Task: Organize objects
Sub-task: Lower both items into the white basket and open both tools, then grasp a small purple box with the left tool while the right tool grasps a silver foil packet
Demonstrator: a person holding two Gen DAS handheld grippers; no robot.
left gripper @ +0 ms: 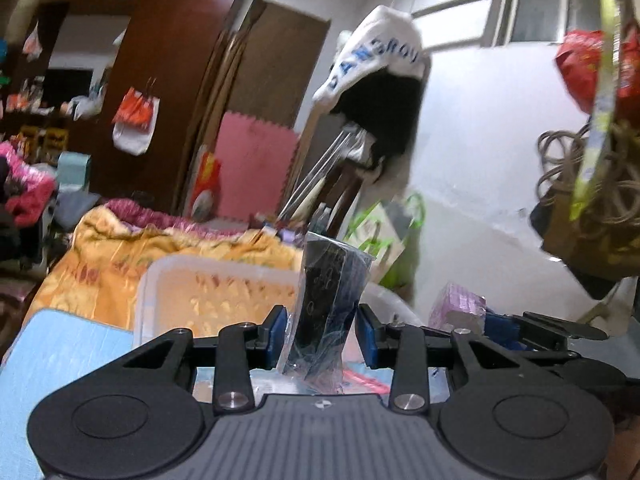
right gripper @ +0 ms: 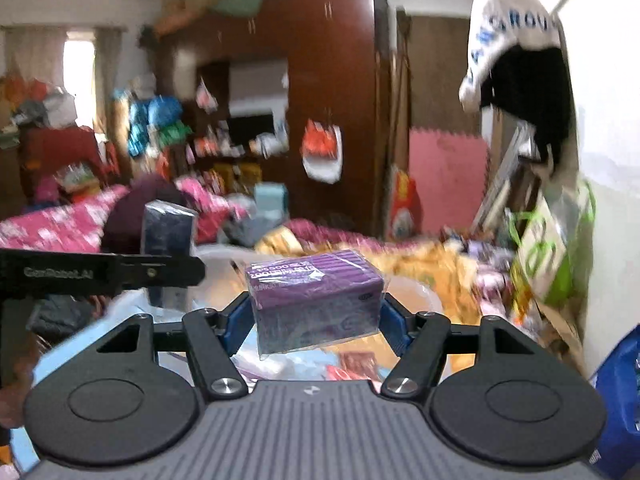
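I have the left gripper (left gripper: 322, 336) clamped on a dark plastic-wrapped pack (left gripper: 326, 300), which stands upright between the blue pads at lower centre of the left wrist view. Behind it sits a clear plastic bin (left gripper: 168, 280) on an orange quilt (left gripper: 100, 248). My right gripper (right gripper: 318, 314) holds a purple wrapped box (right gripper: 316, 300) squarely between its jaws, lifted above the clutter. In the right wrist view the left gripper's arm and its dark pack (right gripper: 168, 236) show at middle left. A white cap (left gripper: 380, 56) hangs at upper centre.
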